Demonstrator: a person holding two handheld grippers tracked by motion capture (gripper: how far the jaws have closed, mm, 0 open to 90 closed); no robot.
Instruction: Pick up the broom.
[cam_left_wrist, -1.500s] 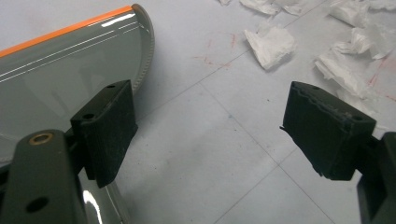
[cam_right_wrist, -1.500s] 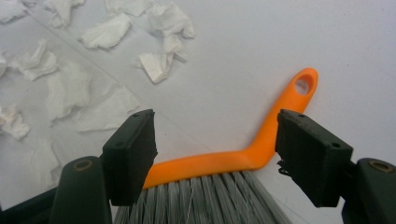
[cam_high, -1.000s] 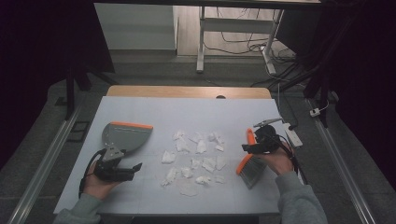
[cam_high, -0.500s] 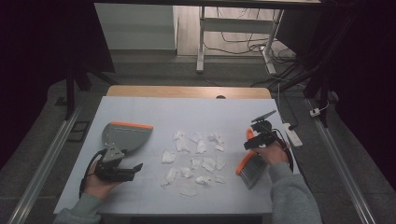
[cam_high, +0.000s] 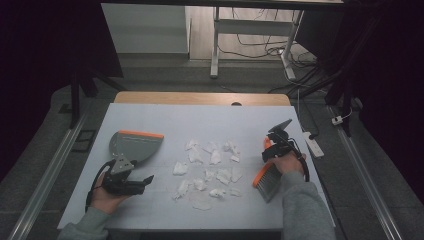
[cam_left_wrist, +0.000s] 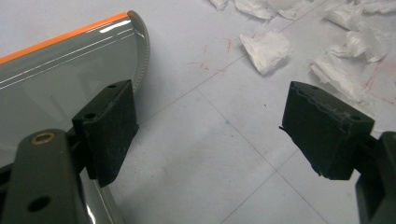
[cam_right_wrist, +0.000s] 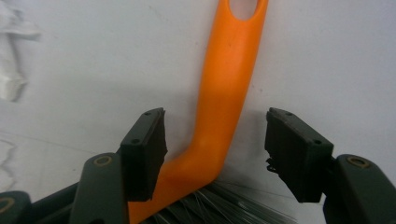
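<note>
Right gripper (cam_right_wrist: 215, 154) jaws closing round brush (cam_right_wrist: 224, 107) handle, probably not pinching yet. Left gripper (cam_left_wrist: 210, 135) spread, dustpan (cam_high: 135, 146) at its 12 o'clock, ready for paper scraps (cam_high: 210, 170).

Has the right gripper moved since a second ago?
Yes. The right gripper dropped toward the brush handle, nearer the table edge, jaws closing around it.

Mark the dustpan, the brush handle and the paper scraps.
dustpan (cam_high: 134, 146), high view, on its grey pan floor.
brush handle (cam_right_wrist: 229, 88), right gripper view, on the orange shaft between the jaws.
paper scraps (cam_high: 210, 170), high view, mid-pile.
</note>
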